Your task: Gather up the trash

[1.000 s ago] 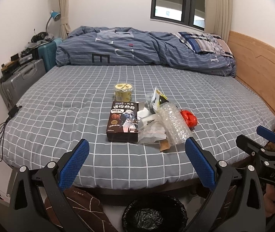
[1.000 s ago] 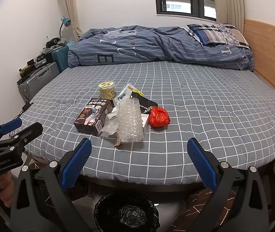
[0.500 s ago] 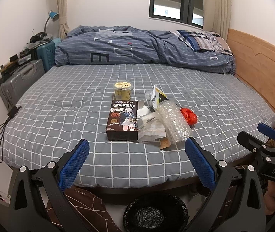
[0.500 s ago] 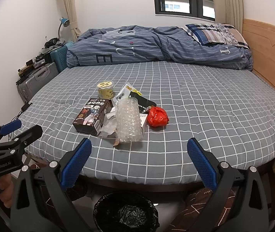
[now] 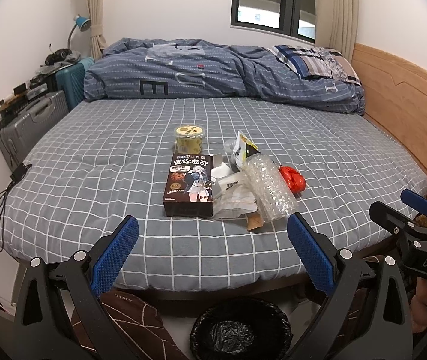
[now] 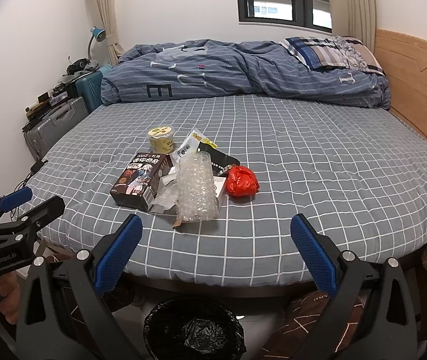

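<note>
Both tools hang short of the near edge of the bed (image 5: 93, 180), above the floor, with nothing between their fingers. The left gripper (image 5: 212, 252) has its blue pads spread wide and empty; the right gripper (image 6: 215, 249) is spread just as wide and also holds nothing.

The trash lies in one heap on the grey checked sheet, ahead of both tools. From the left gripper it sits at 12 o'clock: a dark snack box (image 5: 190, 184) at the left of the heap, a crumpled white wrapper (image 5: 234, 198) touching its right side, a clear bubble-wrap roll (image 5: 269, 186) at about 1 o'clock, and a red crumpled bag (image 5: 293, 178) just beyond the roll at its right. A small yellow tub (image 5: 189, 141) stands upright behind the box, apart from it. A yellow-and-black pouch (image 5: 243, 150) leans behind the roll. From the right gripper the heap lies at 11 o'clock.

A black-lined bin (image 6: 195, 330) stands on the floor at 6 o'clock, below both tools, open-topped. Nothing lies between the grippers and the heap except bare sheet. A rumpled blue duvet (image 5: 213, 72) fills the far side of the bed, well apart from the trash; suitcases (image 5: 30, 120) stand at 10 o'clock.
</note>
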Demonstrator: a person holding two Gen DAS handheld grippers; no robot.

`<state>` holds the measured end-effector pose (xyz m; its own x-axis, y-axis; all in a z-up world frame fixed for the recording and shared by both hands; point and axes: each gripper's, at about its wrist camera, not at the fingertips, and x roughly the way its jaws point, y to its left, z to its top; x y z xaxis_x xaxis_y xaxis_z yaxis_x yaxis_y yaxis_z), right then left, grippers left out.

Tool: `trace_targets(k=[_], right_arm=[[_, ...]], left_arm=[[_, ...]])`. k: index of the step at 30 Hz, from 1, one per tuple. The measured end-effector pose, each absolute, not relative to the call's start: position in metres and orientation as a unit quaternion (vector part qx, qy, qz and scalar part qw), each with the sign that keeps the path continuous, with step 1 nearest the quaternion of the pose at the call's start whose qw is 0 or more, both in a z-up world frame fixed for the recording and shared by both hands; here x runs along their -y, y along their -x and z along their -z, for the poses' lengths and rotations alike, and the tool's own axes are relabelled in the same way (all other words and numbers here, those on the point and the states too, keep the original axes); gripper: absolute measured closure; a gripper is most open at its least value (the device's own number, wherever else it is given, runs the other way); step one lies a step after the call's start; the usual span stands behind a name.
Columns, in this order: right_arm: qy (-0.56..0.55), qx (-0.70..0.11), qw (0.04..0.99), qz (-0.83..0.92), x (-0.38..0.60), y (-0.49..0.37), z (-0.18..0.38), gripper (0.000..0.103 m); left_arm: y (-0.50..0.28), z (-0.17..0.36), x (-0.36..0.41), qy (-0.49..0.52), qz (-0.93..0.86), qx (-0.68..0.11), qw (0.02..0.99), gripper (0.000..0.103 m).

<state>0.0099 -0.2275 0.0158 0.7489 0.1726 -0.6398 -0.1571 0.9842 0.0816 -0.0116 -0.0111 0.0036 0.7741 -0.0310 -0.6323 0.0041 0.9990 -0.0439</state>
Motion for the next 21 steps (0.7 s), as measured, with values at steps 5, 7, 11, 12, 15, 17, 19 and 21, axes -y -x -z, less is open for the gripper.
trace_targets(k=[5, 7, 11, 12, 15, 17, 19, 21], right_arm=[[-0.008, -0.341, 0.936, -0.087, 0.228, -0.01, -0.016, 0.008], [-0.01, -0.342, 0.936, -0.086, 0.227, -0.01, -0.016, 0.008], [-0.01, -0.343, 0.935, -0.086, 0.227, -0.011, -0.016, 0.008], [-0.01, -0.343, 0.935, -0.086, 0.227, -0.011, -0.016, 0.008], [-0.01, -0.343, 0.935, -0.087, 0.227, -0.011, -0.015, 0.008], [-0.011, -0.344, 0.935, -0.087, 0.227, -0.012, -0.014, 0.008], [-0.01, -0.348, 0.933, -0.089, 0.226, -0.016, -0.013, 0.008], [-0.011, -0.352, 0.932, -0.09, 0.224, -0.022, -0.011, 0.008]], left_arm=[[0.011, -0.003, 0.011, 0.02, 0.01, -0.336, 0.942, 0.005], [0.011, -0.003, 0.011, 0.019, 0.009, -0.336, 0.941, 0.005], [0.011, -0.003, 0.01, 0.019, 0.009, -0.336, 0.941, 0.005], [0.01, -0.003, 0.01, 0.018, 0.008, -0.337, 0.941, 0.005], [0.01, -0.002, 0.009, 0.019, 0.009, -0.337, 0.941, 0.005], [0.008, -0.001, 0.008, 0.018, 0.008, -0.339, 0.94, 0.005], [0.005, 0.001, 0.006, 0.021, 0.009, -0.344, 0.939, 0.005], [-0.001, 0.003, 0.005, 0.022, 0.009, -0.35, 0.937, 0.005]])
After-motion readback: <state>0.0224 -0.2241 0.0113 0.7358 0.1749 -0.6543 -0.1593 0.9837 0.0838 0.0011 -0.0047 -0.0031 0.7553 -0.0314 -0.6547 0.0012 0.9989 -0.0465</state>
